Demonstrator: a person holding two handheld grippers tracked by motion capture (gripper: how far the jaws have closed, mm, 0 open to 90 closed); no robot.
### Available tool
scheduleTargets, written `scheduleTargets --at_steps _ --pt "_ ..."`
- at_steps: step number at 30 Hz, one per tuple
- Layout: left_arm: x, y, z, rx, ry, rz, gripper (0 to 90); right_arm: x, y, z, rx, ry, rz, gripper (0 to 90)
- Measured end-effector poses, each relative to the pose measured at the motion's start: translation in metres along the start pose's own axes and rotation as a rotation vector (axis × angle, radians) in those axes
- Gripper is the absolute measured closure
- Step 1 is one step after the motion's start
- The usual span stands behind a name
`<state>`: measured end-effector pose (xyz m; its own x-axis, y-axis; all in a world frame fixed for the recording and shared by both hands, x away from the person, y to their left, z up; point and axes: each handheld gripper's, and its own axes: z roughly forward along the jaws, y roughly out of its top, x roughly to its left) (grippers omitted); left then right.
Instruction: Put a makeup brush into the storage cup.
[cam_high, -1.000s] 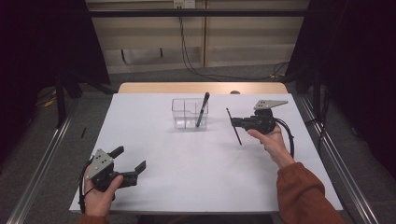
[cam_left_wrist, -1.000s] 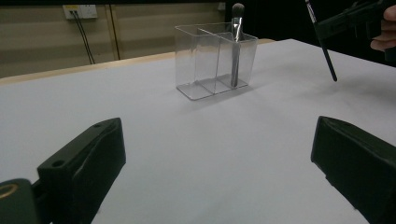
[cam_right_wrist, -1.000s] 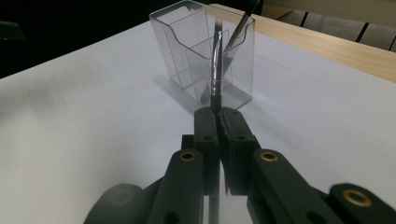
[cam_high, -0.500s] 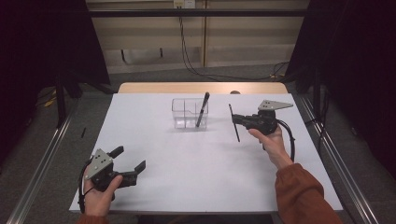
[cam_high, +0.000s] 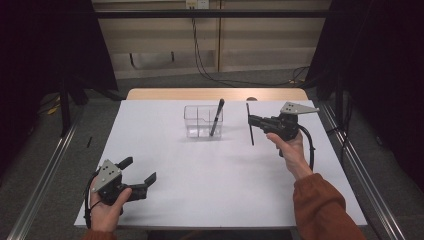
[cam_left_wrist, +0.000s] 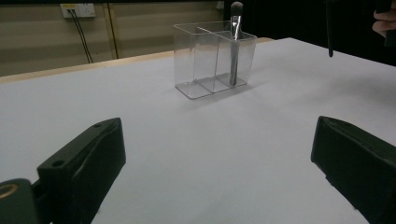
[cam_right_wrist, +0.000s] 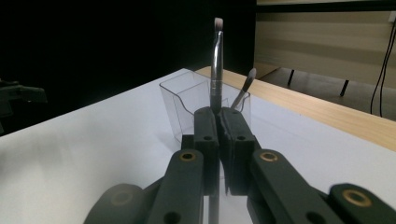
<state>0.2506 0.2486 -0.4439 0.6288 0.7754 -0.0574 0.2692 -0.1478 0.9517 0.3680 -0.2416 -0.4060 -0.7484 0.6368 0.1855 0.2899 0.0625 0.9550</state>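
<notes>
The right tongs (cam_high: 251, 120) are clamped on a makeup brush (cam_high: 249, 125) beside the clear organizer (cam_high: 202, 121), while the left tongs (cam_high: 138, 171) rest apart on the white surface (cam_high: 210, 165).

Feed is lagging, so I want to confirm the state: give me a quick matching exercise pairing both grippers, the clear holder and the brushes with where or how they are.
Things:
1. left gripper
2. right gripper
3. clear holder
4. leaning brush

States:
A. stands in the holder's right compartment
B. open, near the table's front left
C. shut on a thin brush, off the table
D. mid-table, towards the far edge

Pairs: 1-B, 2-C, 3-D, 4-A
</notes>
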Motion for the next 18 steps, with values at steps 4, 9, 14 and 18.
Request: scheduleTargets --at_steps 4,9,14,18 --pt "0.000 0.000 -0.001 -0.003 0.004 0.005 3.1 0.003 0.007 0.001 -0.014 0.010 -0.014 86.5" --pt "0.000 0.000 -0.001 0.001 0.003 0.009 3.1 0.006 0.014 0.005 -0.027 0.020 -0.025 86.4" --pt "0.000 0.000 -0.001 0.002 0.003 0.010 3.0 0.009 0.023 0.012 -0.048 0.022 -0.032 86.5" --pt "0.001 0.000 -0.001 0.002 0.002 0.010 3.1 0.011 0.030 0.018 -0.052 0.025 -0.047 86.5"
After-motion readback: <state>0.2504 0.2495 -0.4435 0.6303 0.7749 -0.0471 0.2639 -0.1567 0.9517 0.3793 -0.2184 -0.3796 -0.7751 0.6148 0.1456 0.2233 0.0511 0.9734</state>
